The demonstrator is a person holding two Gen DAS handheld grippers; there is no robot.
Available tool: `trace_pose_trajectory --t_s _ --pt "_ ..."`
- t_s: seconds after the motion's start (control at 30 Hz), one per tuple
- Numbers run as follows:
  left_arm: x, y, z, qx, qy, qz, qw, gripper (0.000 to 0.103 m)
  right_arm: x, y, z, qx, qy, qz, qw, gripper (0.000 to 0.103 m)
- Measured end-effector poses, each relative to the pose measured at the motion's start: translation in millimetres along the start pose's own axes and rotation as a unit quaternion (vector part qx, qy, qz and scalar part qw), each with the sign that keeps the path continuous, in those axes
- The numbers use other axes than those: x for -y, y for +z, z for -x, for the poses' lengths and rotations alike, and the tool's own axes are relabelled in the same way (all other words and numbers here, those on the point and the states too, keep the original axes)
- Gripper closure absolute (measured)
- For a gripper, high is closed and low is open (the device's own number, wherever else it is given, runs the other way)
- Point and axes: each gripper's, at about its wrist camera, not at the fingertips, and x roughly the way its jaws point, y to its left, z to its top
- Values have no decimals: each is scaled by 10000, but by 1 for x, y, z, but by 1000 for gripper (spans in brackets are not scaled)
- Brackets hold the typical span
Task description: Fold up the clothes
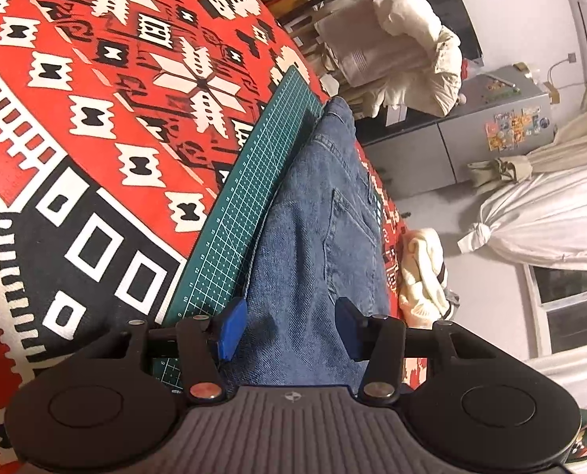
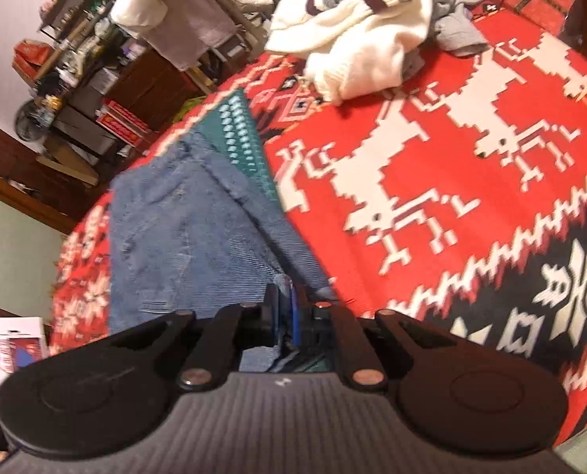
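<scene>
The jeans [image 1: 313, 229] are lying on the green mat [image 1: 230, 233] on the table [image 1: 96, 118]. The right gripper [image 2: 283, 308] is pinching a denim edge; the left gripper [image 1: 289, 328] is hovering spread apart above them. Best carrying that edge across level, keeping the fold square.

Each tool, left [image 1: 289, 330] and right [image 2: 283, 312], has a ribbed grey body, black linkage arms with silver rivets, round black discs and blue pads [image 1: 230, 331].
</scene>
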Motion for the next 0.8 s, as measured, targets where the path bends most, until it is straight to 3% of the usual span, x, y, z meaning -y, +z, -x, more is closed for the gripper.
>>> trace_pose_trajectory --t_s 0.13,0.33,0.43,0.5,0.53,0.7,0.8 --pt "4 -1 0 -59 -41 -105 9999 55 -5 -2 11 117 77 78 9999 97" --pt "10 -5 -3 -122 113 -340 9993 55 -3 -5 1 -113 -268 190 9994 96" --pt "12 -6 -4 -122 226 -449 9987 55 -2 -5 -3 -170 -403 279 9987 90" --pt "13 -6 -5 -142 286 -498 9983 55 -4 -5 -1 -95 -548 433 9975 74" --pt "13 -7 -5 -153 314 -520 9980 55 -6 -4 1 -29 -624 553 9965 72" --pt "16 -9 -7 -205 530 -678 9961 55 -2 2 -5 -161 -394 585 9974 66" --pt "17 -10 -9 -266 682 -783 9942 55 -2 2 -13 -287 -499 726 9957 65"
